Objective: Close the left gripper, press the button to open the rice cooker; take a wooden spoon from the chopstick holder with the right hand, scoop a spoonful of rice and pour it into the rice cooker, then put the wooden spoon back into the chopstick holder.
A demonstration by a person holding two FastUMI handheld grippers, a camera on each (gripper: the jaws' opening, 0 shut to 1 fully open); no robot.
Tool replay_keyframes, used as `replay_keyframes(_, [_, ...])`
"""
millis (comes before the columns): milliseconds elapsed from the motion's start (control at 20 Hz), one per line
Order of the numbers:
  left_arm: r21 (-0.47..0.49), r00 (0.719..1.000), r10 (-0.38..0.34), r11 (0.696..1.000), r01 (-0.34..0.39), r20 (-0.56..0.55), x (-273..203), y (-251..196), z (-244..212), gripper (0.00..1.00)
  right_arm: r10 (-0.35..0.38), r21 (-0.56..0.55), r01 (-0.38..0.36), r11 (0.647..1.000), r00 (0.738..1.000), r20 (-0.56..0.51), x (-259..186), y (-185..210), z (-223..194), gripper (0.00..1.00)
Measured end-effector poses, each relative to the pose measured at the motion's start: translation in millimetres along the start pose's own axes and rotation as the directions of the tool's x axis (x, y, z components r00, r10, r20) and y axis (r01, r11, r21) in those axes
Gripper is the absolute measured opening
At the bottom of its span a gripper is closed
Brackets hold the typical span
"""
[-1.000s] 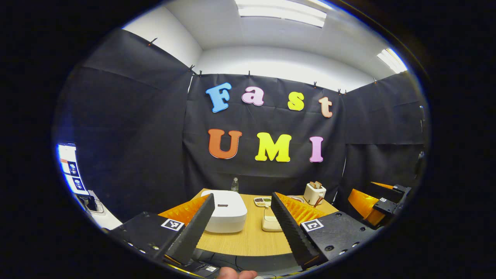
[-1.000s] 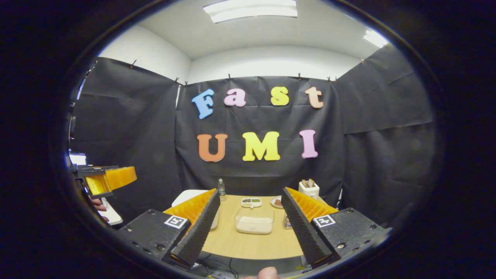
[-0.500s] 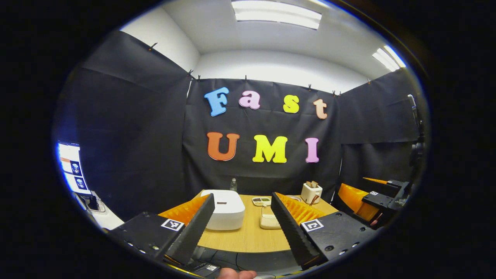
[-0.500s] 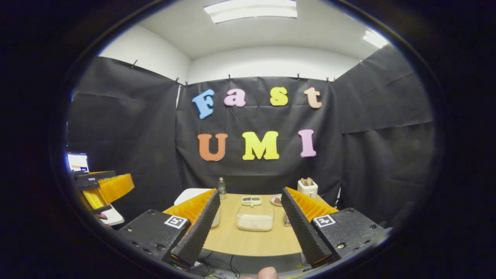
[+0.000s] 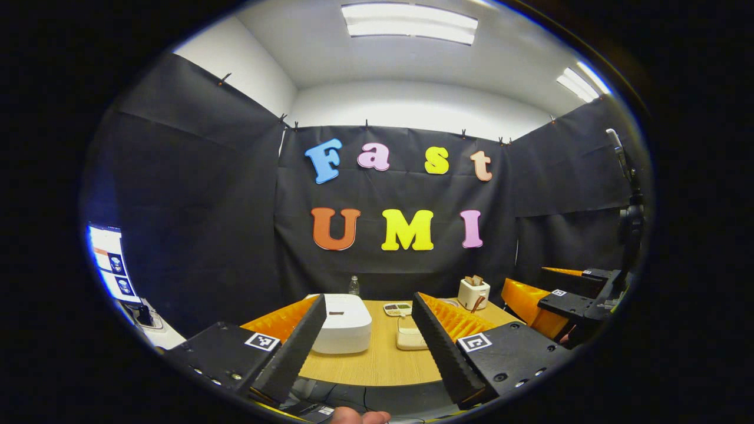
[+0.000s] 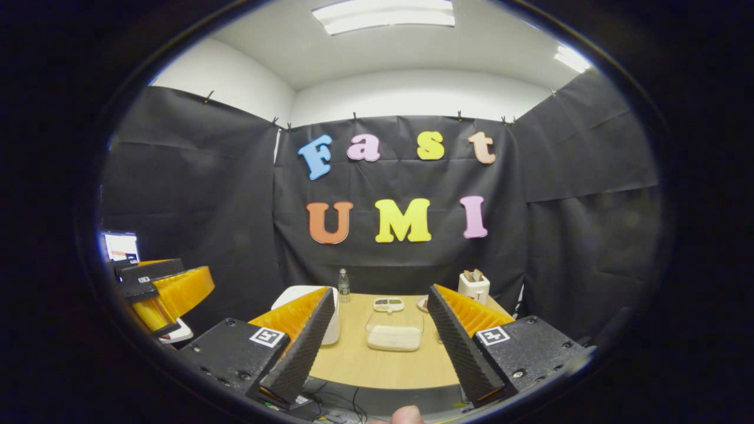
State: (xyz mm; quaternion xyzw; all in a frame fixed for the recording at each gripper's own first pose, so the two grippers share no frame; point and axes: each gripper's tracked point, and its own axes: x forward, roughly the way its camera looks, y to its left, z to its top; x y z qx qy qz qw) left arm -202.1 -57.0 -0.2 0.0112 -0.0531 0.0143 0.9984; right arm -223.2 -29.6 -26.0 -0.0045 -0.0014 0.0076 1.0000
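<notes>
Nothing's done yet on my end: rice cooker [image 5: 341, 323] lid down, both grippers' jaws wide and empty, short of the counter [image 6: 383, 362].

Black cloth walls [image 5: 194, 194], white ceiling [image 5: 412, 65] (strip lights [image 5: 409, 22]), wooden table [image 6: 383, 365]

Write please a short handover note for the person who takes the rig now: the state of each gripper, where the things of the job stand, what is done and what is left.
Left gripper: open, holding nothing, above the near edge of the table.
Right gripper: open, holding nothing, also at the near edge.
Rice cooker: lid down, on the table's left side.
Clear container of rice: mid-table.
Chopstick holder: far right corner, wooden utensils standing in it.
Done: nothing yet.
Left: close the left gripper, press the cooker's button, take the wooden spoon with the right, scoop rice, pour it into the cooker, return the spoon.
</notes>
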Motion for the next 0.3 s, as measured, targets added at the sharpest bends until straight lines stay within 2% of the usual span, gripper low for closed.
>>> replay_keyframes(300, [0.005, 1.0, 0.026, 1.0, -0.026, -0.007, 0.2, 2.0, 0.6, 0.94, 0.002, 0.014, -0.002, 1.0, 1.0, -0.017, 6.4, -5.6, -5.1, 1.0])
